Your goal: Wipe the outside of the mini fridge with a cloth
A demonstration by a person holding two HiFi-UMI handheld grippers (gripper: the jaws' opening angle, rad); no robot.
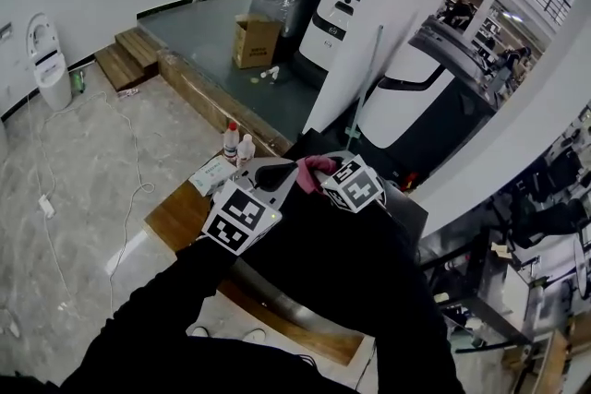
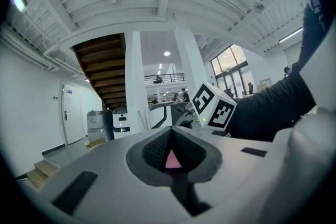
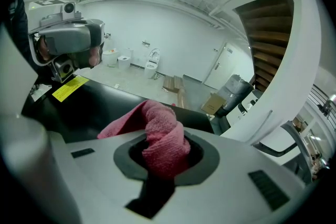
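Note:
The black mini fridge (image 1: 411, 209) stands just below both grippers, mostly hidden by my dark sleeves. Its black top (image 3: 110, 107) carries a yellow sticker (image 3: 70, 87). A bunched pink cloth (image 1: 314, 168) sits between the two grippers. The right gripper (image 1: 323, 178) is shut on the cloth (image 3: 163, 139), and a loose tail hangs onto the fridge top. Close beside it on the left, the left gripper (image 1: 282, 174) is shut, with a sliver of pink cloth (image 2: 172, 159) showing between its pads. The left gripper (image 3: 79, 39) also shows across the fridge top in the right gripper view.
Two small bottles (image 1: 236, 143) and a flat packet (image 1: 212, 175) lie on a wooden board (image 1: 175, 217) left of the fridge. A white machine (image 1: 416, 101) and a white pillar (image 1: 388, 5) stand behind it. A cardboard box (image 1: 256, 40) sits on the raised platform beyond.

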